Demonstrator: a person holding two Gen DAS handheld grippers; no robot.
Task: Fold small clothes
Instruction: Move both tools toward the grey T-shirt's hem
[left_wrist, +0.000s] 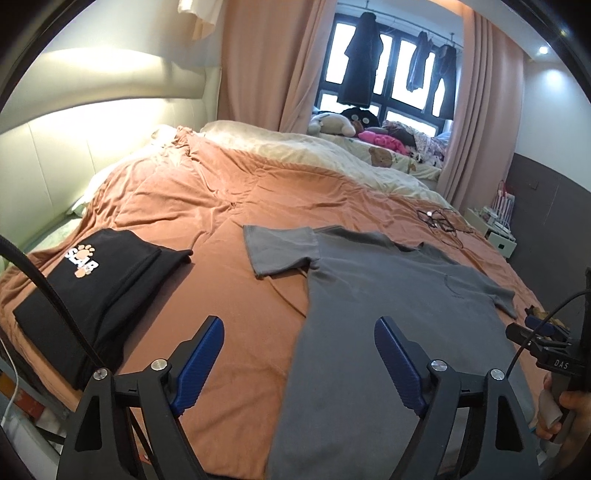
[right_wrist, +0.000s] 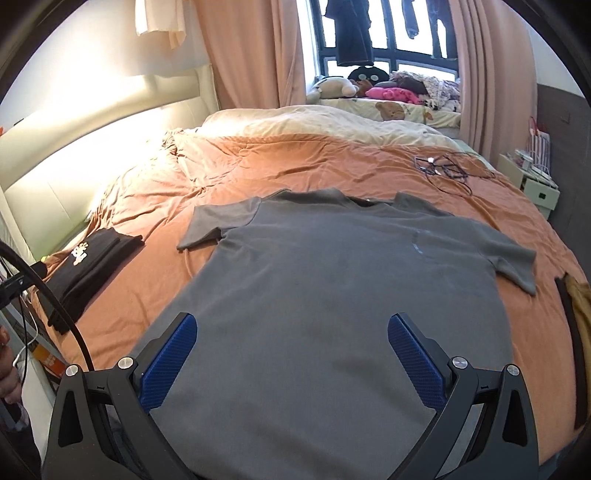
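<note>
A grey T-shirt (left_wrist: 388, 314) (right_wrist: 332, 295) lies spread flat on the orange bedcover (left_wrist: 207, 206) (right_wrist: 295, 162), collar toward the window, both sleeves out. My left gripper (left_wrist: 299, 343) hovers open above the shirt's left hem edge, one blue pad over the bedcover and one over the grey cloth; nothing is between its pads. My right gripper (right_wrist: 291, 343) is open above the shirt's lower body, holding nothing. A folded black garment (left_wrist: 96, 291) (right_wrist: 88, 266) with a white and orange paw print lies to the left. The right gripper's body (left_wrist: 546, 350) and a hand show at the left wrist view's right edge.
Tangled dark cables (left_wrist: 443, 221) (right_wrist: 447, 170) lie on the bedcover beyond the shirt. A cream duvet (left_wrist: 314, 155) covers the far side. A brown and black item (right_wrist: 576, 332) sits at the bed's right edge. A white bedside unit (right_wrist: 532, 181) stands right; soft toys line the window ledge.
</note>
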